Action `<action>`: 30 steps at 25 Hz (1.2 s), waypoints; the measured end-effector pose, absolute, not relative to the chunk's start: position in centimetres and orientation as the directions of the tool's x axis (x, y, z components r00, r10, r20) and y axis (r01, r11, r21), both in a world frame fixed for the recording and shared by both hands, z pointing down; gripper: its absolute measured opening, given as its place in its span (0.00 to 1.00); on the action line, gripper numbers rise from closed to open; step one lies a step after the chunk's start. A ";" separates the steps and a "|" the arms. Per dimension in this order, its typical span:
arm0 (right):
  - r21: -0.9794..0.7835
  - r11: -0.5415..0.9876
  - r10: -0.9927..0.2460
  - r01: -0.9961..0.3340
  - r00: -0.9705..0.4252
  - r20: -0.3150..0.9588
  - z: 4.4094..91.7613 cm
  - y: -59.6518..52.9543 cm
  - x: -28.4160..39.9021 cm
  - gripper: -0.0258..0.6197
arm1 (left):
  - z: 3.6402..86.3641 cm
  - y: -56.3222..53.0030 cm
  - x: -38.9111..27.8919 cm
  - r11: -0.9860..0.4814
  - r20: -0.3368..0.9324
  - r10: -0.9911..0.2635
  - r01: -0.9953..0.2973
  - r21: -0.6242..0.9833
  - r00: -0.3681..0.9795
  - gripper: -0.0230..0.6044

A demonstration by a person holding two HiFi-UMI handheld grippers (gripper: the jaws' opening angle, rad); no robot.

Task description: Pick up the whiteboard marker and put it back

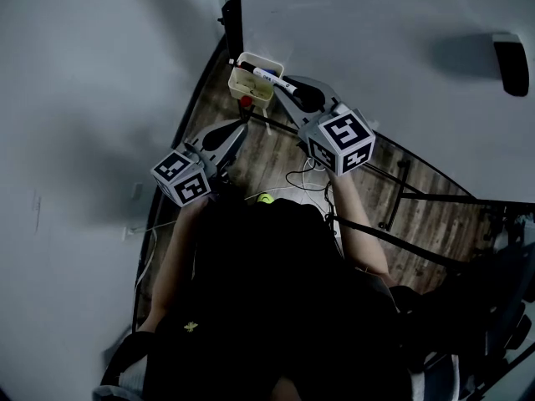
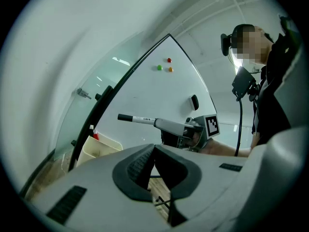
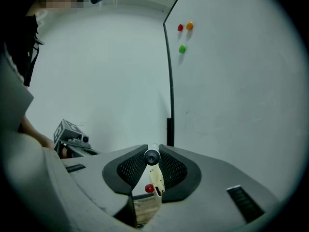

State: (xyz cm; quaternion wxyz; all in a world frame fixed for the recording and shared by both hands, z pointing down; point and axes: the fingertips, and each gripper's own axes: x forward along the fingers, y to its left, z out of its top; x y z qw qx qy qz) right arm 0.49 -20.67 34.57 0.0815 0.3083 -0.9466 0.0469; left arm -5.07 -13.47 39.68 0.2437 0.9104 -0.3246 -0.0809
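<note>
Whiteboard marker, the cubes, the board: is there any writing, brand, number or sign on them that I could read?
Whiteboard marker, held in the right tool: blue print on the barrel, too small to read.
Right tool's cube: black-and-white square patterns, no words.
Left tool's cube: the same kind of patterns, no words.
Whiteboard: no writing, only three coloured magnets.

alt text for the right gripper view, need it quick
The right gripper is shut on a whiteboard marker, seen end-on as a dark round end between the jaws. Behind it stands a whiteboard bearing red, orange and green magnets, and a cream tray shows just below the marker.
</note>
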 end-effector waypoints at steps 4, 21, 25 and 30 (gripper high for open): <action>-0.036 0.806 -0.573 -0.590 -0.796 0.195 34.7 -20.8 0.1 0.15 | 39.8 -13.5 -6.1 -0.654 0.012 -0.648 -0.564 0.504 0.762 0.06; -0.063 0.814 -0.540 -0.577 -0.793 0.280 38.2 -22.6 -1.3 0.15 | 42.0 -14.3 -7.9 -0.590 0.032 -0.678 -0.570 0.572 0.734 0.06; -0.069 0.817 -0.529 -0.572 -0.792 0.304 39.2 -23.3 -1.6 0.15 | 42.9 -14.7 -8.3 -0.577 0.041 -0.682 -0.571 0.583 0.730 0.06; -0.075 0.821 -0.516 -0.566 -0.792 0.328 40.1 -23.5 -2.1 0.15 | 43.0 -14.8 -8.8 -0.565 0.042 -0.688 -0.572 0.595 0.724 0.06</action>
